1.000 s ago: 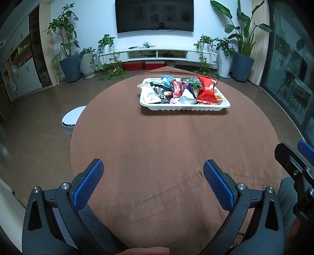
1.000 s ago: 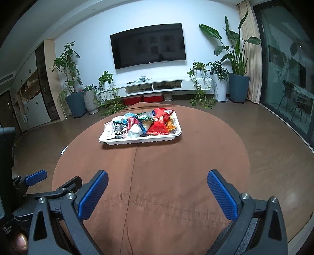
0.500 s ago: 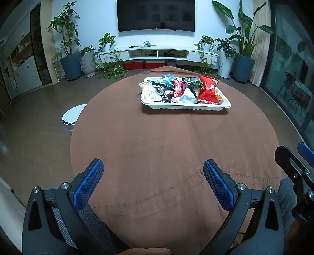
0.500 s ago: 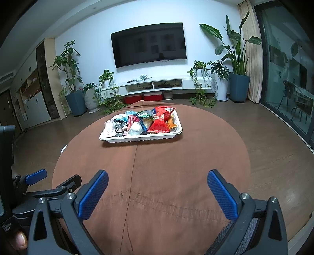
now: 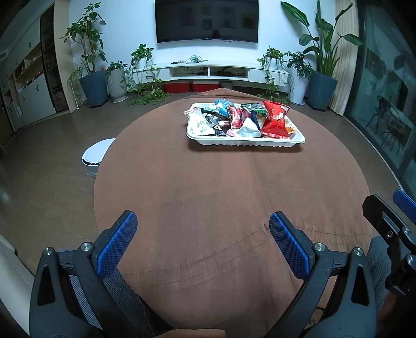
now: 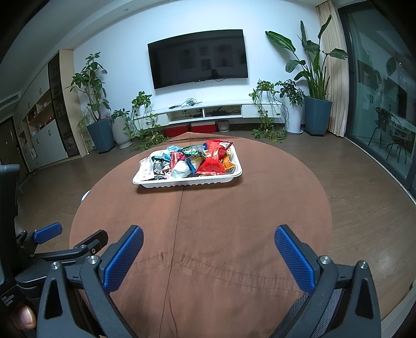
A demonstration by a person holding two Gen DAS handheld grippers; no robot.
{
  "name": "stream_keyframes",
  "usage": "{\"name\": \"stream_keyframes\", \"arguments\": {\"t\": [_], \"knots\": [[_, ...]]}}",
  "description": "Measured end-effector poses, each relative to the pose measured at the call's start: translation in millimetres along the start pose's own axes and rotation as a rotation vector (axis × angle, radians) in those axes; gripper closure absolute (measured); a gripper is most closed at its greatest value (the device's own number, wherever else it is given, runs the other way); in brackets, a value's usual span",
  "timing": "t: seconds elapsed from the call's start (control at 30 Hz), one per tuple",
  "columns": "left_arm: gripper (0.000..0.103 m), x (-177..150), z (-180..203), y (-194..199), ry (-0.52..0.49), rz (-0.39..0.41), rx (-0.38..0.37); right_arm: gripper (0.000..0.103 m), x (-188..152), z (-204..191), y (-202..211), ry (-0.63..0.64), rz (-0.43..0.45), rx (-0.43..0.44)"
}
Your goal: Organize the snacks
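A white tray (image 5: 247, 141) heaped with several snack packets, the biggest a red bag (image 5: 275, 119), sits on the far half of a round table with a brown cloth (image 5: 221, 197). The tray (image 6: 187, 182) and red bag (image 6: 214, 157) also show in the right wrist view. My left gripper (image 5: 202, 223) is open and empty over the near table edge, far short of the tray. My right gripper (image 6: 208, 238) is open and empty, also near the front edge, to the right of the left one.
A white round bin (image 5: 95, 156) stands on the floor left of the table. Potted plants (image 5: 89, 65), a TV (image 5: 206, 20) and a low white console (image 5: 221, 71) line the far wall. Glass doors (image 6: 384, 85) run along the right.
Both grippers have tilted slightly, so the tray sits a little lower in both views. Both stay open. Nothing on the table has moved.
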State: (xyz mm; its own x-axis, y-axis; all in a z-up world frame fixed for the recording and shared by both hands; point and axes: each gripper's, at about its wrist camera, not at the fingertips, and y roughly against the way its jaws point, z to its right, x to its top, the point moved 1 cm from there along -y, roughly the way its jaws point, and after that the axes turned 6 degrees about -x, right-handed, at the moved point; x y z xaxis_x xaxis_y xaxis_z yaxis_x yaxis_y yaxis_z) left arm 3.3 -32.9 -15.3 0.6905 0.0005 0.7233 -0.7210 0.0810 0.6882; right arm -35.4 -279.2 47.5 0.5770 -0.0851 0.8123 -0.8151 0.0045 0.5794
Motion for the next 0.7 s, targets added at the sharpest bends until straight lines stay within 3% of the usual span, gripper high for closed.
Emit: {"name": "stream_keyframes", "arguments": {"t": [0.7], "knots": [[0.0, -2.0, 1.5, -1.0, 0.001, 0.002, 0.001, 0.0, 0.3, -0.9, 1.3, 0.001, -0.001, 0.0]]}}
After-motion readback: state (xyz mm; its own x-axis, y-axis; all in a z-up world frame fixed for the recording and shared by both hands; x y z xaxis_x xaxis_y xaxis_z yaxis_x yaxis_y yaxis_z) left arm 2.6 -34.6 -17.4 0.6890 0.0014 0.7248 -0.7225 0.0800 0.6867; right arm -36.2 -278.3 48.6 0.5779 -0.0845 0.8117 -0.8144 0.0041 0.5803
